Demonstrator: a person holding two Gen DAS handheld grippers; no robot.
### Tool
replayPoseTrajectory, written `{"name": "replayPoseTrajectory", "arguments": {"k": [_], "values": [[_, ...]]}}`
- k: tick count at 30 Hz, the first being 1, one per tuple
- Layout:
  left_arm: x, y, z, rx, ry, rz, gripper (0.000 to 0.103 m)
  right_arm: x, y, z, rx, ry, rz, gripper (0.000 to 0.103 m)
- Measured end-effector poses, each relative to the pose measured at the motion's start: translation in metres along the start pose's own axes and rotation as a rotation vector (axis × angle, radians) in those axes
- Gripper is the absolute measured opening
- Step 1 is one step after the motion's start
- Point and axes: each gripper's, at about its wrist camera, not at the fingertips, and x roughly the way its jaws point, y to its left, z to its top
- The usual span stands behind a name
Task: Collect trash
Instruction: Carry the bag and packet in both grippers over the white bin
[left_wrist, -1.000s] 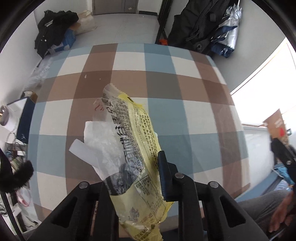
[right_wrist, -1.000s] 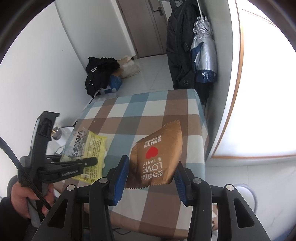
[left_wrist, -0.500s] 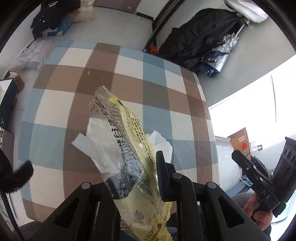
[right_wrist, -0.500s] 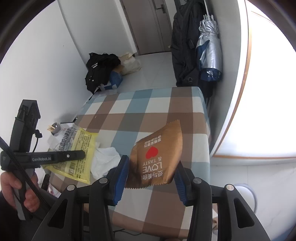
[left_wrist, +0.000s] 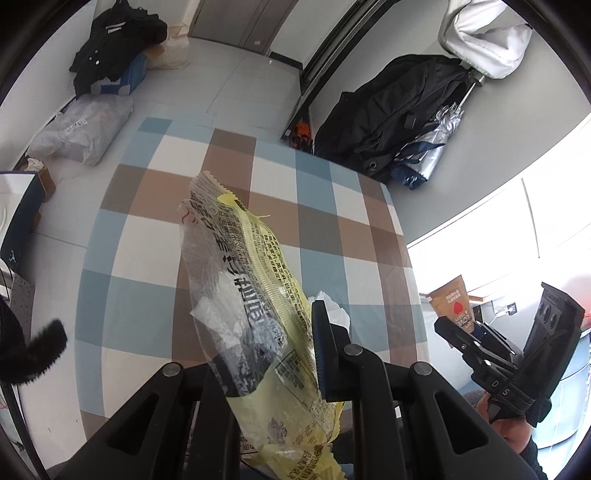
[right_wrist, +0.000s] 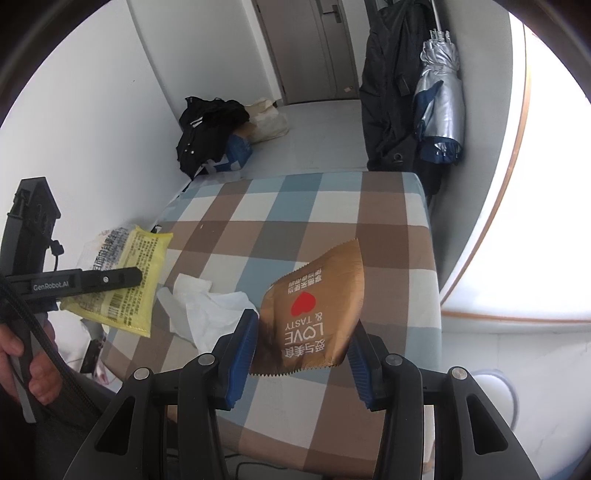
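Observation:
My left gripper (left_wrist: 273, 354) is shut on a yellow and clear plastic wrapper (left_wrist: 251, 288) and holds it above the checked table (left_wrist: 140, 295). The wrapper also shows in the right wrist view (right_wrist: 129, 280), at the table's left edge. My right gripper (right_wrist: 303, 332) is shut on a brown snack packet (right_wrist: 314, 314) printed "LOVE & TASTY", held above the table's near right part. That packet shows small in the left wrist view (left_wrist: 452, 306). A crumpled white tissue (right_wrist: 207, 306) lies on the table between the two grippers.
The table (right_wrist: 332, 218) has a blue, brown and white checked cloth. Black coats and a silver umbrella (right_wrist: 439, 110) hang at the far right. Black clothing and bags (right_wrist: 214, 133) lie on the floor by the far wall. A white bin (right_wrist: 495, 391) stands low right.
The left gripper rose and drew back with the yellow wrapper, uncovering the white tissue on the table. The right gripper kept the brown packet nearly still.

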Motion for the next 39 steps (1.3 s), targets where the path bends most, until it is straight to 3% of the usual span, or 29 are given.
{"name": "replayPoseTrajectory", "arguments": {"k": [12,19,29,39], "values": [[-0.024,0.016,0.01,-0.098,-0.037,-0.048,0.011,-0.011,0.017,-0.001,-0.007,-0.04,0.033,0.046],[-0.045,-0.009,0.009,-0.03,-0.074,-0.035,0.011,-0.035,0.021,-0.008,0.018,-0.079,0.072,0.046],[-0.054,-0.084,0.0,0.148,-0.095,-0.052,0.01,-0.102,-0.007,-0.008,0.09,-0.186,0.027,0.046],[-0.029,-0.157,-0.012,0.299,-0.03,-0.096,0.01,-0.17,-0.052,-0.018,0.172,-0.314,-0.033,0.046]]}}
